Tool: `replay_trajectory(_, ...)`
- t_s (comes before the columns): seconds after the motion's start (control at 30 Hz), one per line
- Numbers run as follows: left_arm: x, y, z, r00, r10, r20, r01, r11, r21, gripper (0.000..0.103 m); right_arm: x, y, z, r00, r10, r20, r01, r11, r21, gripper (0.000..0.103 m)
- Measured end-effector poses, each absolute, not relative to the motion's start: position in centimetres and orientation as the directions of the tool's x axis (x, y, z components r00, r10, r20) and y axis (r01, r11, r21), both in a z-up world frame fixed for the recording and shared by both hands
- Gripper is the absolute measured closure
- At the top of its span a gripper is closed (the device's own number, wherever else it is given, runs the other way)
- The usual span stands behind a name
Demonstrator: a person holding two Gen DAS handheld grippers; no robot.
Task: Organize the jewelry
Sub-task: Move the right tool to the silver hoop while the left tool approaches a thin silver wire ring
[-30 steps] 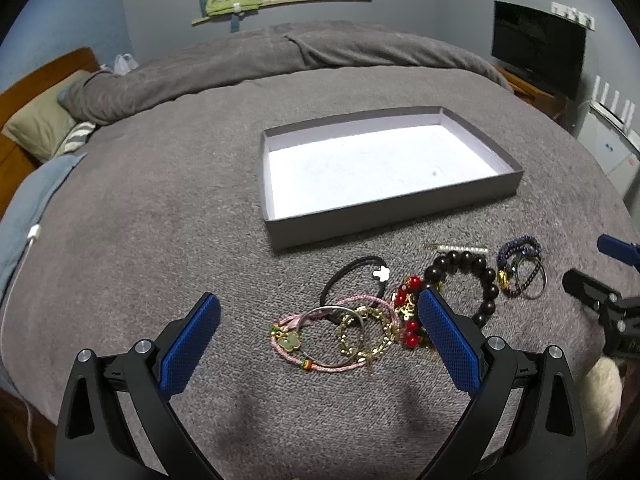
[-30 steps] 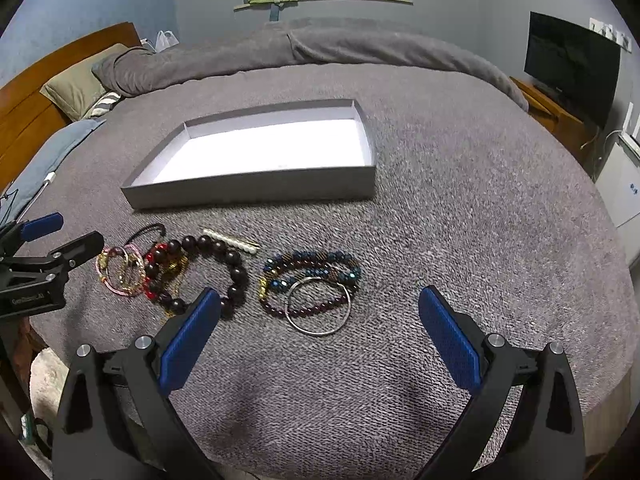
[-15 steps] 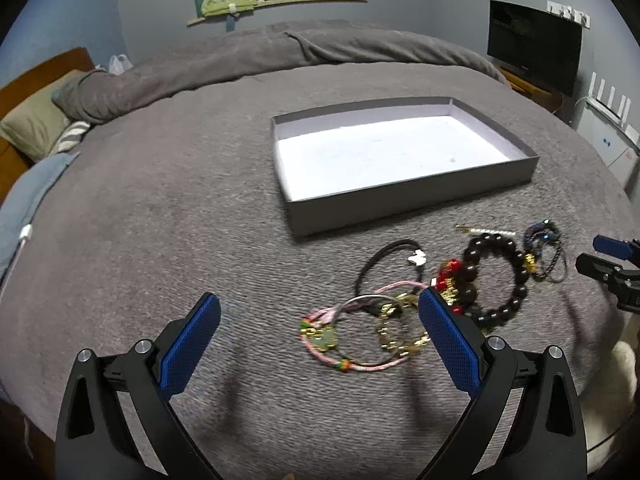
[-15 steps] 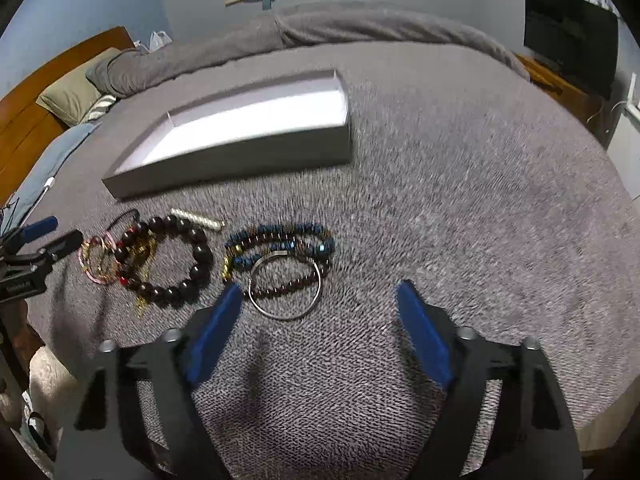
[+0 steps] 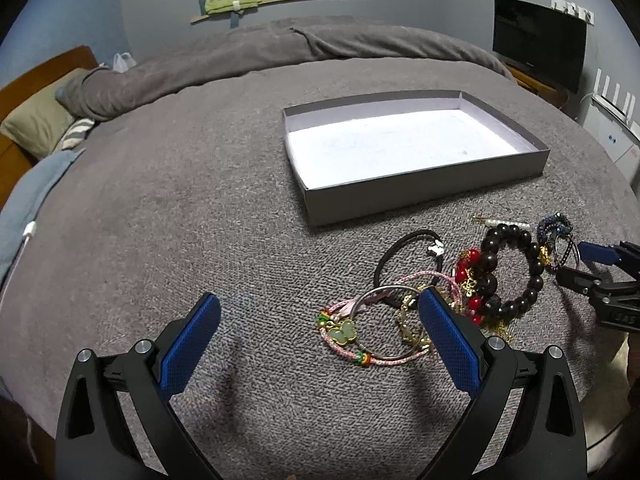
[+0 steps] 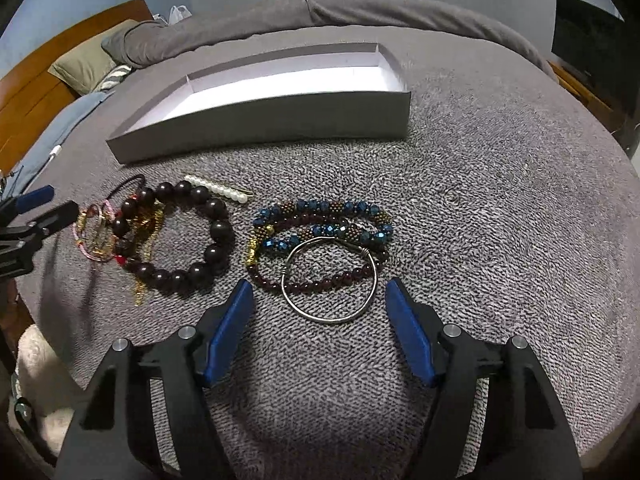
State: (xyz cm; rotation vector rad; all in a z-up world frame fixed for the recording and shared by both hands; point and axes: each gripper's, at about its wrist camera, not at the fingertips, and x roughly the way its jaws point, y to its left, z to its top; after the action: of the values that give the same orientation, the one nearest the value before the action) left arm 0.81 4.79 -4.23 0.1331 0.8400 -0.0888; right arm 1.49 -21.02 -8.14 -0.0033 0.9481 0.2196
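Observation:
Jewelry lies on a grey bedspread in front of an empty grey tray (image 5: 424, 184) (image 6: 260, 120). In the right wrist view a silver bangle (image 6: 332, 312) rests on blue bead bracelets (image 6: 320, 220) and a dark red one (image 6: 320, 286), just ahead of my open, empty right gripper (image 6: 320, 296). A big dark bead bracelet (image 6: 216, 232) (image 5: 516, 268) lies left of them. In the left wrist view pink cord bracelets with a green butterfly charm (image 5: 344, 332) lie between and right of the open, empty left gripper (image 5: 316, 312). A black cord (image 5: 400, 252) and red beads (image 5: 468, 268) are beside them.
A pearl hair clip (image 6: 218, 188) lies near the tray. Pillows (image 5: 36, 124) and a folded duvet (image 5: 280, 52) are at the bed's far side. A TV (image 5: 540, 48) stands at the right. The bed edge is close behind both grippers.
The right gripper has lowered and moved in toward the silver bangle, its fingers narrowing somewhat. The left gripper has shifted left, so the jewelry now sits further right in its view.

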Motion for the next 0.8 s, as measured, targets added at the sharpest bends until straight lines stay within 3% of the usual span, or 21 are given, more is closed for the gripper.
replay_trajectory(0.17, 0.9, 5.0, -4.4, 0.656, -0.043, -0.754, 0.14, 0.988, 0.066, 0.005, 1.4, -20.6, -8.3, 0.577, 0.157, -0.801, -0.191, 0.98, 0.054, 0.053)
replay_trajectory(0.6, -0.1, 5.0, -4.8, 0.642, -0.133, -0.755, 0.253, 0.966, 0.045, 0.008, -0.2, -22.0, -6.7, 0.598, 0.183, -0.781, -0.192, 0.978, 0.082, 0.053)
replay_trajectory(0.8, 0.2, 4.6, -5.0, 0.63, -0.156, -0.761, 0.284, 0.958, 0.039, 0.018, -0.6, -21.9, -5.7, 0.615, 0.182, -0.767, -0.198, 0.977, 0.073, 0.053)
